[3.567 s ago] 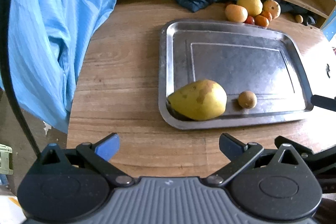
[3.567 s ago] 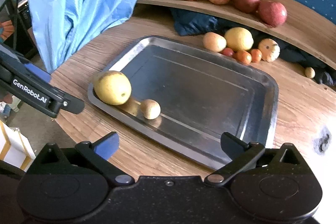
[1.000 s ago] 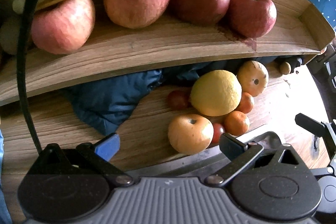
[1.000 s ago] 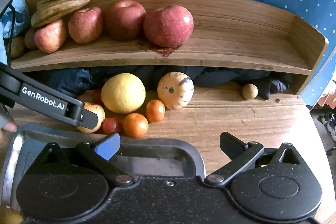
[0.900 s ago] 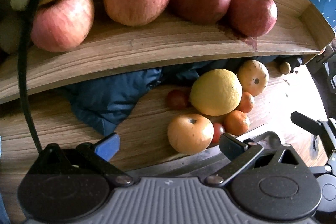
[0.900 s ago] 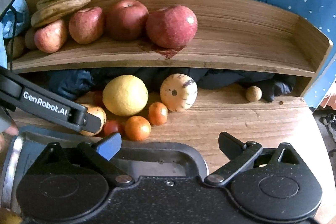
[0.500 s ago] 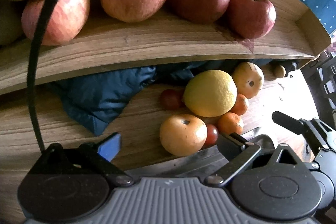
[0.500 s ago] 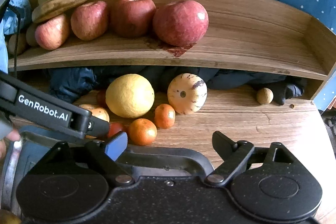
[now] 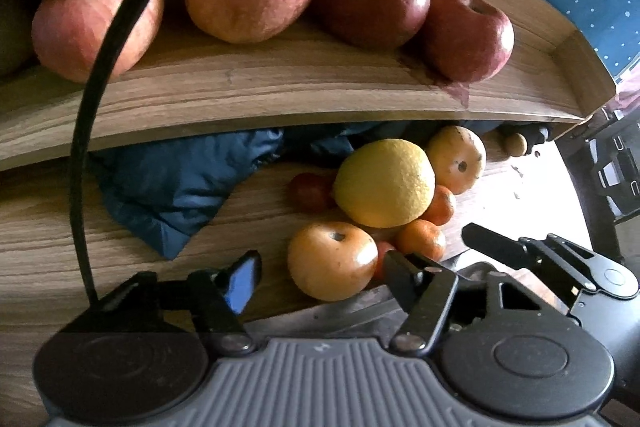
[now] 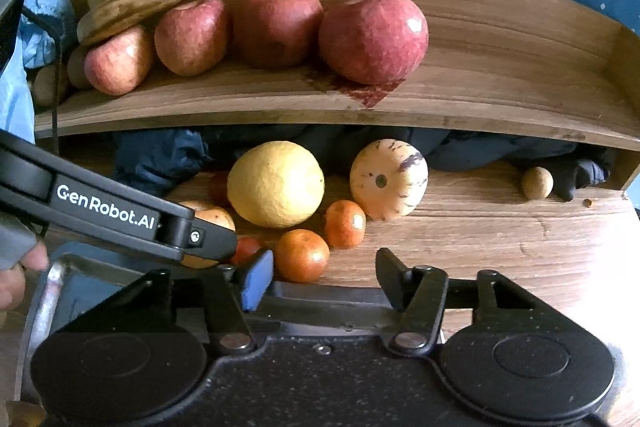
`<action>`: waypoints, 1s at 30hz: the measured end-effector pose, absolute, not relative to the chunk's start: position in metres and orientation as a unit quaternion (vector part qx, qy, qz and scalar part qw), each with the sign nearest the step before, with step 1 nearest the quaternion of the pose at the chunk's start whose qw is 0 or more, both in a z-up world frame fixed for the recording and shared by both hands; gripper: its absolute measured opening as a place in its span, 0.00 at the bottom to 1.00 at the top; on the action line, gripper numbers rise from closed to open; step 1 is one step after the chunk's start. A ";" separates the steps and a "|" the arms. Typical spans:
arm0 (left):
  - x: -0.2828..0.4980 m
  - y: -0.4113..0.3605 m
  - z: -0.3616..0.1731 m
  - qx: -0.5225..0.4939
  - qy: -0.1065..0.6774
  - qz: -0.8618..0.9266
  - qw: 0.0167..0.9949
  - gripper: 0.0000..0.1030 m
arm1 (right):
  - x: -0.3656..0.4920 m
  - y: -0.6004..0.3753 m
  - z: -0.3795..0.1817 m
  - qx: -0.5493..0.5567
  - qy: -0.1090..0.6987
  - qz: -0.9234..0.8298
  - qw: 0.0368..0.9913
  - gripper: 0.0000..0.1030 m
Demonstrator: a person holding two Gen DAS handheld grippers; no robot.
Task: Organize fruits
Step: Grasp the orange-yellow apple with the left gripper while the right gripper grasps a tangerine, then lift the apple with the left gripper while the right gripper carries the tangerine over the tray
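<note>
Closing from wide, left gripper (image 9: 320, 269) brackets the round yellow-orange apple-like fruit (image 9: 332, 259) and right gripper (image 10: 326, 277) the small orange tangerine (image 10: 302, 255), pads not yet pressing: pickups imminent beside the steel tray (image 10: 44, 291).

The left tongs (image 10: 224, 247) hide most of the yellow-orange fruit (image 10: 212, 217) beside the tray (image 10: 44, 291).

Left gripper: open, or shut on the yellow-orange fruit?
The left gripper is open: its jaws have just been closing with the yellow-orange fruit between them, but bare wood shows between its blue pad and the fruit.
</note>
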State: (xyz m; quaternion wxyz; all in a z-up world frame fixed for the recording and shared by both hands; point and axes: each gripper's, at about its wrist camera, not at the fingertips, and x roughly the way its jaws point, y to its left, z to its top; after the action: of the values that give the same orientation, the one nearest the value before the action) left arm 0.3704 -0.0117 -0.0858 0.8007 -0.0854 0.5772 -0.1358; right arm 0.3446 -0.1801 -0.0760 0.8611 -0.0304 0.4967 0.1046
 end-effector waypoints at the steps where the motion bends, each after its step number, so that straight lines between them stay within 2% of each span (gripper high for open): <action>1: 0.370 -0.011 -0.085 -0.086 0.578 -0.137 0.800 0.65 | 0.345 -0.180 -0.077 -0.029 0.498 0.106 0.860 0.54; 7: 0.370 -0.010 -0.087 -0.088 0.579 -0.138 0.799 0.59 | 0.352 -0.179 -0.080 -0.017 0.506 0.108 0.856 0.54; 15: 0.368 -0.003 -0.081 -0.096 0.575 -0.144 0.800 0.52 | 0.360 -0.187 -0.083 0.013 0.511 0.111 0.852 0.45; 23: 0.370 -0.005 -0.082 -0.099 0.574 -0.142 0.801 0.51 | 0.360 -0.191 -0.082 0.032 0.512 0.121 0.850 0.33; 30: 0.368 -0.005 -0.080 -0.100 0.571 -0.140 0.803 0.51 | 0.357 -0.193 -0.080 0.036 0.508 0.122 0.852 0.32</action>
State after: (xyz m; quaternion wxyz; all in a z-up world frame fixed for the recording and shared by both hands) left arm 0.3676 -0.0047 -0.0797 0.8025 -0.0996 0.5714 -0.1400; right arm 0.3570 -0.1928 -0.0796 0.8521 0.0359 0.5076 0.1222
